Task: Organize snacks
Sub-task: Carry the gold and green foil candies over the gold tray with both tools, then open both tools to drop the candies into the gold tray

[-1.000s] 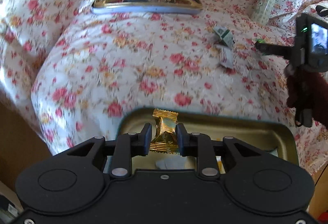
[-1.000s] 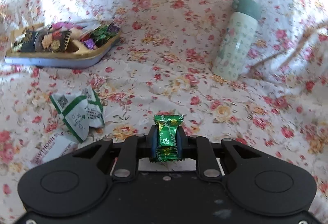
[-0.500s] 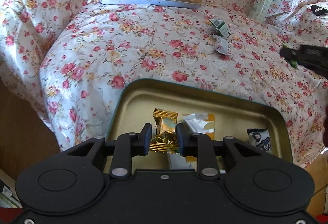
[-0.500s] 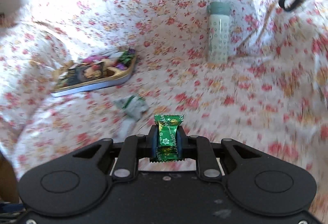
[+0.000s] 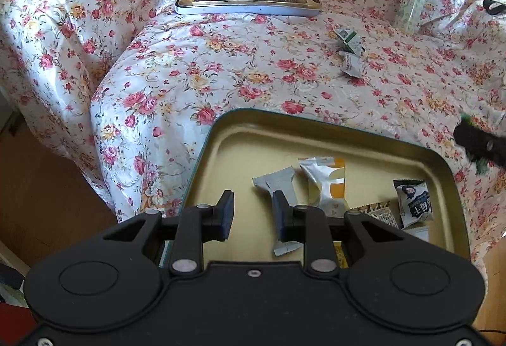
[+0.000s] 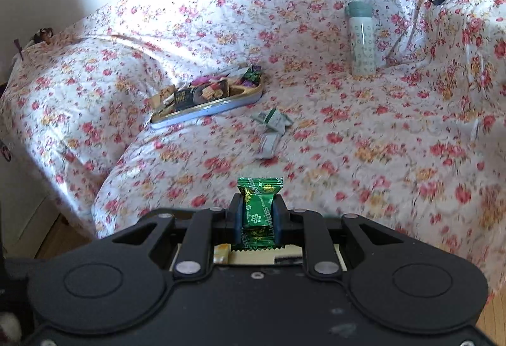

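My left gripper (image 5: 253, 210) is open and empty above the gold tray (image 5: 221, 137), which holds several wrapped snacks, among them a grey packet (image 5: 278, 184), a white and orange packet (image 5: 325, 184) and a black and white packet (image 5: 412, 203). The gold candy is out of sight. My right gripper (image 6: 256, 213) is shut on a green candy (image 6: 257, 206) and shows at the right edge of the left wrist view (image 5: 480, 143). Two loose packets (image 6: 270, 131) lie on the floral bedsheet, also in the left wrist view (image 5: 349, 52).
A second tin tray (image 5: 249, 9) full of snacks sits at the back of the bed; it also shows in the right wrist view (image 6: 208, 107). A pale green bottle (image 6: 362, 39) stands to the right. Wooden floor (image 5: 41, 188) lies left of the bed edge.
My left gripper has opened and the gold candy is gone from its fingers. The right gripper has pulled back from the bed with the green candy still held.
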A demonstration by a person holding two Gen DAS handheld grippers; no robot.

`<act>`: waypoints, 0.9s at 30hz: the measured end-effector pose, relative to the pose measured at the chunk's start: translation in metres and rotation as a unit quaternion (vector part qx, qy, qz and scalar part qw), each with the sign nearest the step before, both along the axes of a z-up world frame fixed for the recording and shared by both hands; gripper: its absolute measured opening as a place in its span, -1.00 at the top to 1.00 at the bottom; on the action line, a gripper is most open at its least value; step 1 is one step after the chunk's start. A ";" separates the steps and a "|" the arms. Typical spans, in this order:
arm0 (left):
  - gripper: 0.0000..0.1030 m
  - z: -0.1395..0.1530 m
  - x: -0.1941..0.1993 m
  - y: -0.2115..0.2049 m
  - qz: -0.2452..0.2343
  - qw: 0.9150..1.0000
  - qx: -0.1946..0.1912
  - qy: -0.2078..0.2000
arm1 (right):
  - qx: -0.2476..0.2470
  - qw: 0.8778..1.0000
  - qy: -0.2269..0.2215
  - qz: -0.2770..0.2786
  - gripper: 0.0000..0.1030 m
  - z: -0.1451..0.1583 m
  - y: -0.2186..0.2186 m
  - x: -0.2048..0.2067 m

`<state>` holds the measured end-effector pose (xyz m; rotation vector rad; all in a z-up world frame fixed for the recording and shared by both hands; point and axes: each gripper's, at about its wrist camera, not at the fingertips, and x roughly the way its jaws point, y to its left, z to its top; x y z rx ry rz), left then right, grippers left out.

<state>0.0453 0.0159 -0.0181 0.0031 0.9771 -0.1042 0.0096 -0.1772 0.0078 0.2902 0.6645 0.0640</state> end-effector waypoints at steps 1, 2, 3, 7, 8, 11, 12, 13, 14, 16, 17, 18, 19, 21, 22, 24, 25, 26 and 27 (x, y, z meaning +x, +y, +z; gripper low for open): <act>0.34 0.000 -0.001 -0.001 0.000 1.000 0.002 -0.001 | -0.003 1.000 0.003 -0.001 0.61 -0.002 0.003 -0.003; 0.34 0.000 -0.001 -0.002 0.000 1.000 0.004 -0.002 | -0.006 1.000 0.007 -0.001 0.61 -0.004 0.005 -0.005; 0.34 0.000 -0.002 -0.003 0.000 1.000 0.006 -0.002 | -0.008 1.000 0.010 -0.001 0.61 -0.006 0.007 -0.007; 0.21 -0.001 -0.005 -0.005 -0.004 1.000 0.002 0.002 | -0.007 1.000 0.027 0.003 0.61 -0.014 0.011 -0.012; 0.19 -0.001 -0.006 -0.005 -0.005 1.000 0.001 0.004 | -0.005 1.000 0.030 0.003 0.61 -0.016 0.012 -0.013; 0.07 -0.003 -0.008 -0.008 -0.007 1.000 0.009 0.005 | -0.002 0.999 0.043 0.003 0.61 -0.022 0.013 -0.014; 0.05 -0.003 -0.009 -0.009 -0.007 1.000 0.010 0.005 | -0.002 0.999 0.045 0.005 0.60 -0.023 0.014 -0.014; 0.02 -0.004 -0.009 -0.009 -0.008 1.000 0.011 0.007 | -0.002 0.999 0.047 0.007 0.60 -0.023 0.015 -0.014; 0.00 -0.005 -0.009 -0.009 -0.009 1.000 0.010 0.009 | -0.002 0.999 0.048 0.010 0.59 -0.024 0.016 -0.014; -0.09 -0.006 -0.010 -0.009 -0.008 1.000 0.011 0.011 | -0.003 0.999 0.049 0.014 0.58 -0.023 0.019 -0.015; -0.11 -0.006 -0.011 -0.009 -0.008 1.000 0.010 0.011 | -0.002 0.999 0.049 0.014 0.55 -0.023 0.020 -0.015; -0.13 -0.006 -0.011 -0.009 -0.008 1.000 0.011 0.011 | -0.001 0.999 0.050 0.015 0.52 -0.023 0.019 -0.015; -0.14 -0.005 -0.011 -0.009 -0.008 1.000 0.012 0.011 | -0.001 0.999 0.051 0.017 0.51 -0.023 0.020 -0.015; -0.21 -0.005 -0.012 -0.009 -0.006 1.000 0.014 0.013 | -0.004 0.998 0.052 0.021 0.39 -0.022 0.022 -0.015; -0.27 -0.005 -0.012 -0.009 -0.005 1.000 0.015 0.014 | -0.006 0.998 0.054 0.020 0.31 -0.022 0.022 -0.016; -0.33 -0.005 -0.013 -0.009 -0.002 1.000 0.017 0.015 | -0.010 0.998 0.056 0.020 0.17 -0.021 0.023 -0.017; -0.35 -0.004 -0.013 -0.009 -0.001 1.000 0.018 0.016 | -0.011 0.998 0.056 0.021 0.17 -0.021 0.023 -0.018; -0.36 -0.004 -0.014 -0.010 0.000 1.000 0.020 0.016 | -0.014 0.998 0.058 0.021 0.14 -0.020 0.024 -0.018; -0.37 -0.003 -0.014 -0.010 0.001 1.000 0.021 0.017 | -0.018 0.998 0.059 0.022 0.09 -0.020 0.024 -0.019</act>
